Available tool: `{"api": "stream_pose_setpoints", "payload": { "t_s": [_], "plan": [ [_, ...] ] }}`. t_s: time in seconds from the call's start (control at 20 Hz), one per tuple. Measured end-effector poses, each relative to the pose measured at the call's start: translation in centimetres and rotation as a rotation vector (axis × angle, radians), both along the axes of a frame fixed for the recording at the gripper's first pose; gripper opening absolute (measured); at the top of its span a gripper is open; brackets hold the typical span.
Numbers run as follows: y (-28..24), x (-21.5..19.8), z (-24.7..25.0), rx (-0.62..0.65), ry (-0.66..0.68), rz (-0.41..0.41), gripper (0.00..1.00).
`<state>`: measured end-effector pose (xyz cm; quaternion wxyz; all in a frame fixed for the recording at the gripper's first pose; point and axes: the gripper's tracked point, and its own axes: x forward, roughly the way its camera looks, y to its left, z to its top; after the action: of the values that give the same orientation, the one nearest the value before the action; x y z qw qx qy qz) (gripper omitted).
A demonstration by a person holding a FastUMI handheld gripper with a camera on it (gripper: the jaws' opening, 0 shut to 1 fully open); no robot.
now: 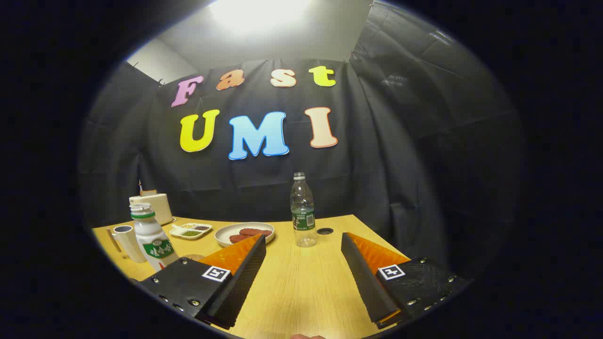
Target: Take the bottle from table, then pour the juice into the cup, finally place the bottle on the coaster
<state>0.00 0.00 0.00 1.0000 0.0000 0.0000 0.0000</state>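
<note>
My gripper is open above the wooden table, with nothing between its fingers. A clear plastic bottle with a green label and a white cap stands upright just beyond the fingertips, in line with the gap. Left of the left finger stands a white bottle with a green label and collar. A pale cup sits beside it, further left. A brownish round coaster peeks out at the white bottle's foot, partly hidden by the left finger.
A white plate with reddish sausages lies beyond the left finger. A small divided dish and a white box sit at the back left. A small dark ring lies right of the clear bottle. The table ends near the black cloth.
</note>
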Motion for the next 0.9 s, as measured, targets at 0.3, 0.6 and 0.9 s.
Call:
{"api": "stream_pose_setpoints", "payload": {
  "t_s": [0.3,0.6,0.9],
  "plan": [
    [4.6,-5.0,2.5,-0.027,-0.011,0.009,0.98],
    [7.7,-8.3,2.0,-0.054,-0.023,0.026,0.98],
    [12.8,-9.2,-0.6,-0.053,0.000,0.116,0.98]
  ]
}}
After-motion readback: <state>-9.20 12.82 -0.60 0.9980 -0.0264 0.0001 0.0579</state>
